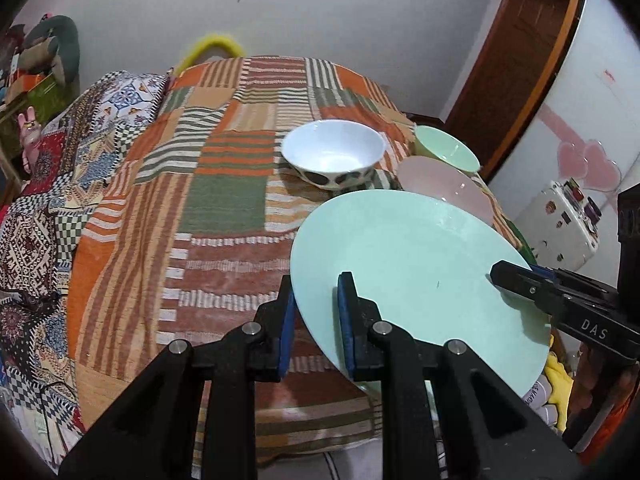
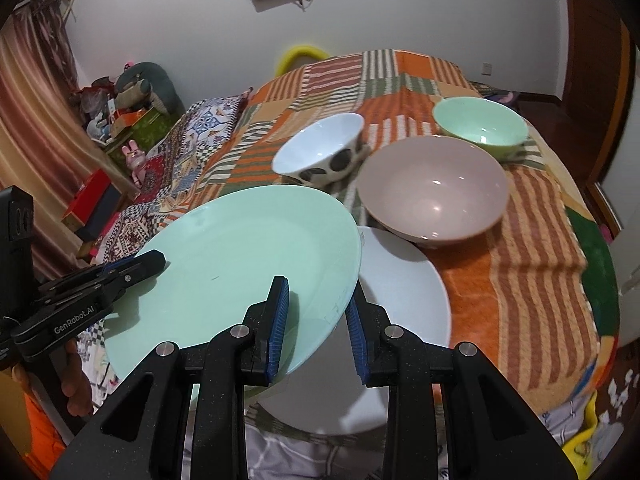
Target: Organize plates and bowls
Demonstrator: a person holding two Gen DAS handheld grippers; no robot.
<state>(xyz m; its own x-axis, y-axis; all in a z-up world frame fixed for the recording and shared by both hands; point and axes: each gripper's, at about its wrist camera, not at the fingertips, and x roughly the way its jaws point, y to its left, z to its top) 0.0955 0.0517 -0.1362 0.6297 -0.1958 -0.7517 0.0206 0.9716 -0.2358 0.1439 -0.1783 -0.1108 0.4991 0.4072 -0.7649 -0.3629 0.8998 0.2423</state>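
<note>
A mint-green plate (image 1: 408, 264) (image 2: 240, 256) hangs tilted above the striped patchwork blanket (image 1: 224, 208), held from both sides. My left gripper (image 1: 316, 316) (image 2: 148, 264) is shut on its left rim. My right gripper (image 2: 318, 320) (image 1: 508, 276) is shut on the opposite rim. Partly under the plate lies a pale grey plate (image 2: 404, 284). Beyond it stand a mauve bowl (image 2: 432, 188) (image 1: 444, 184), a white bowl with dark spots (image 1: 332, 152) (image 2: 316, 148) and a small green bowl (image 2: 480, 124) (image 1: 444, 146).
The blanket covers a bed whose edge drops off on the right (image 2: 592, 280). Patterned cloths (image 1: 52, 200) lie along the left side, with boxes and toys (image 2: 132, 120) beyond. A brown door (image 1: 516, 64) stands at the far right. A hand (image 2: 76, 380) holds the left gripper.
</note>
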